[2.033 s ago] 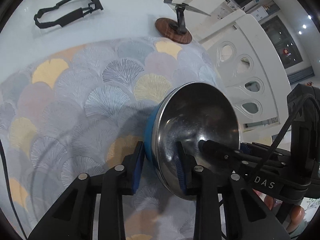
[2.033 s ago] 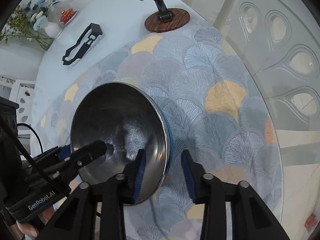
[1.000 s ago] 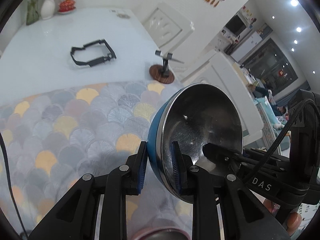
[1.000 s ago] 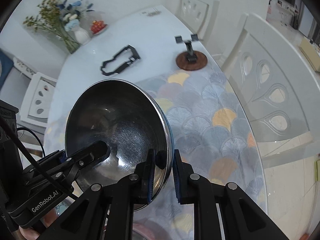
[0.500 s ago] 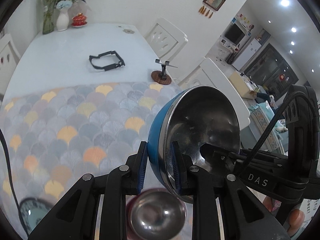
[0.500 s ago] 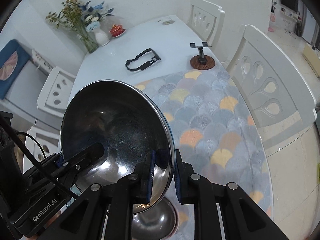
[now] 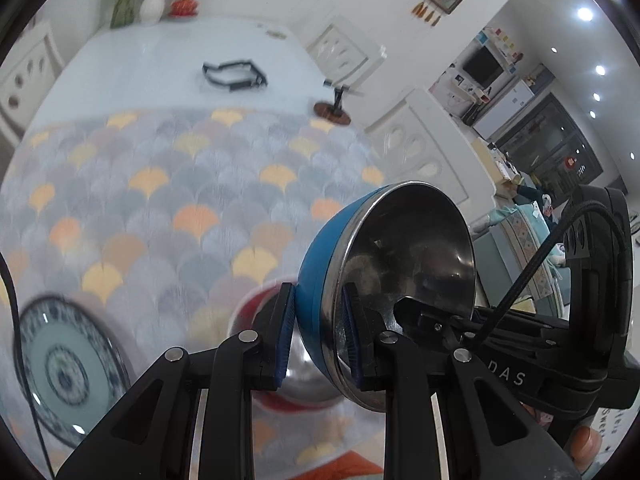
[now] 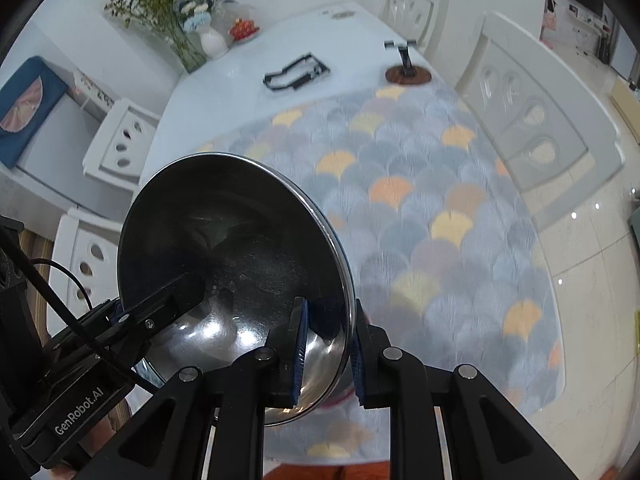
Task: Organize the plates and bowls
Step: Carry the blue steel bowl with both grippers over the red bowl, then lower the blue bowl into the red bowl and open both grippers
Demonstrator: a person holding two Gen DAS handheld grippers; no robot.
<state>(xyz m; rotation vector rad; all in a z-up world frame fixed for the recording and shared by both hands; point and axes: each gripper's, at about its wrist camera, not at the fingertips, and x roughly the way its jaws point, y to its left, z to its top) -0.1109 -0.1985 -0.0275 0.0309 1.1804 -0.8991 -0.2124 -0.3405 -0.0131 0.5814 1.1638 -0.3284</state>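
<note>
A steel bowl with a blue outside (image 7: 404, 276) hangs in the air above the table, tilted on its side. My left gripper (image 7: 318, 334) is shut on its left rim. My right gripper (image 8: 326, 350) is shut on the opposite rim of the same bowl (image 8: 224, 268). Below it stands a red bowl with a steel inside (image 7: 256, 312), partly hidden by the fingers. A blue-patterned plate (image 7: 64, 372) lies on the mat at the lower left.
The table carries a fan-patterned mat (image 7: 168, 208). Beyond it lie a black frame (image 8: 296, 72) and a phone stand on a wooden disc (image 8: 408, 72). A flower vase (image 8: 212, 44) stands at the far end. White chairs (image 8: 536, 120) flank the table.
Both grippers have lifted the blue bowl higher and drawn it back toward the near side. The red bowl and the patterned plate have come into view below.
</note>
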